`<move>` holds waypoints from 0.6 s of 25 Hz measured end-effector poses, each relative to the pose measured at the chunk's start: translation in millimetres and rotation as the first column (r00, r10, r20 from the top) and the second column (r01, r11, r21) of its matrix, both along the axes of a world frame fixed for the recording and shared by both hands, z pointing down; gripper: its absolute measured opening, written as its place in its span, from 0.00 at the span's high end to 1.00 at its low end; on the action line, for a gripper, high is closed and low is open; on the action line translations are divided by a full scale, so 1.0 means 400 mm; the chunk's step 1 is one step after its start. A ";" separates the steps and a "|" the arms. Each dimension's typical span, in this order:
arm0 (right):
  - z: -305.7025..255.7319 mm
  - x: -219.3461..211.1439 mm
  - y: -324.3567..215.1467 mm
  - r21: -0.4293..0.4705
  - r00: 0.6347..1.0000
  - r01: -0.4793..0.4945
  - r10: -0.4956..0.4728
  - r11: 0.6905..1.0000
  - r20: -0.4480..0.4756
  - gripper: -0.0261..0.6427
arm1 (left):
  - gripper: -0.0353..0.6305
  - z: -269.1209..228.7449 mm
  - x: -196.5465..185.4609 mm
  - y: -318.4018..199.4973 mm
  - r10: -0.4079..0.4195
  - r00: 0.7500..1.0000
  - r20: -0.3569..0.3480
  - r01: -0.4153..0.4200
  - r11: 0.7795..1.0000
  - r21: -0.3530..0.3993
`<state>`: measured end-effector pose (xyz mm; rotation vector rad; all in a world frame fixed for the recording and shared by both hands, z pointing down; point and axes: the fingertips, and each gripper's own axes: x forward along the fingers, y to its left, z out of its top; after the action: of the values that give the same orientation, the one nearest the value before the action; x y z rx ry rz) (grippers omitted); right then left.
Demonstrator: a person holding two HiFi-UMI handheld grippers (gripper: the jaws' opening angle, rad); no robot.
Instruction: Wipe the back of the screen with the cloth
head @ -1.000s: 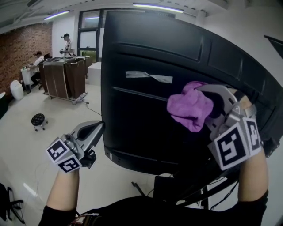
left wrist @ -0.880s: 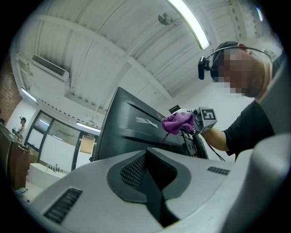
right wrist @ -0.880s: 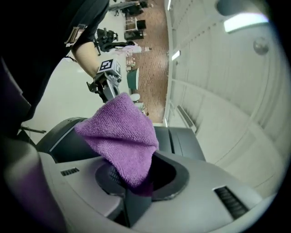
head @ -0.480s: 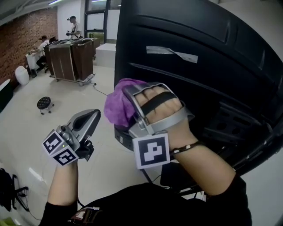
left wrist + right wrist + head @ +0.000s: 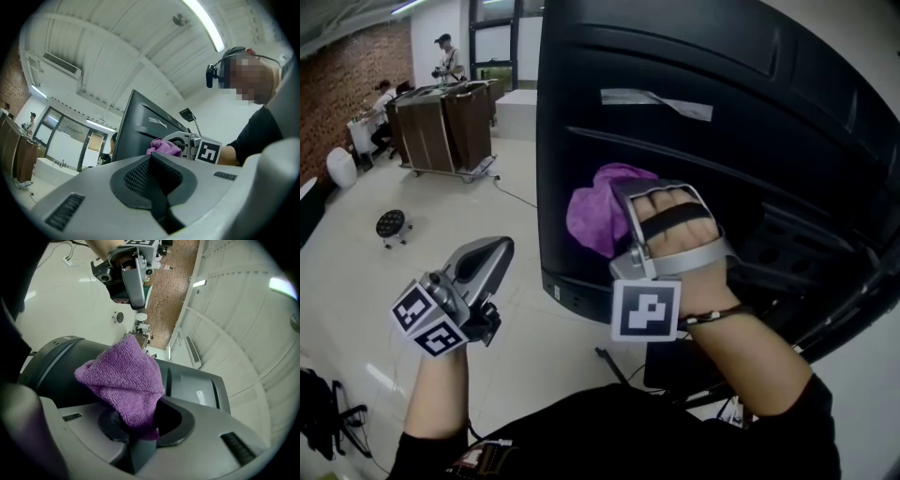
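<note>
Wiping in full swing on the back of the screen (image 5: 722, 141), the black panel spanning 11 to 4 o'clock in the head view. Working with the right gripper (image 5: 617, 202), clenched on a fold of the purple cloth (image 5: 592, 214). Holding the left gripper (image 5: 492, 255) closed on nothing, low at 8 o'clock and well clear of the panel. Has swung the cloth from 3 o'clock on the panel a second ago out past the 7 o'clock corner, and now brings it back inboard to about 8 o'clock, below the strip of tape (image 5: 656, 101). Reads as a stroke reversing: lower band covered, upper half probably left to do.

Only in the head view: cloth apparently against the plastic, plus a cart (image 5: 441, 122) and a stool (image 5: 390, 225) off at 10 o'clock. Only in the right gripper view: cloth pinched deep between the jaws and bunched above them. Only in the left gripper view: pads pressed together, bare
</note>
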<state>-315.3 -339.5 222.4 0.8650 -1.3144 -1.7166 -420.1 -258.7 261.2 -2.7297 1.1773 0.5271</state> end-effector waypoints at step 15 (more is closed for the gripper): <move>-0.028 0.135 0.101 0.014 0.984 -0.093 0.094 0.996 -0.154 0.83 | 0.95 0.001 0.029 -0.008 0.050 0.999 0.000 -0.050 0.999 0.000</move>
<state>-261.5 -299.3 211.1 0.7687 -1.1479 -1.6802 -408.5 -262.1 261.4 -2.7655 1.1118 0.5324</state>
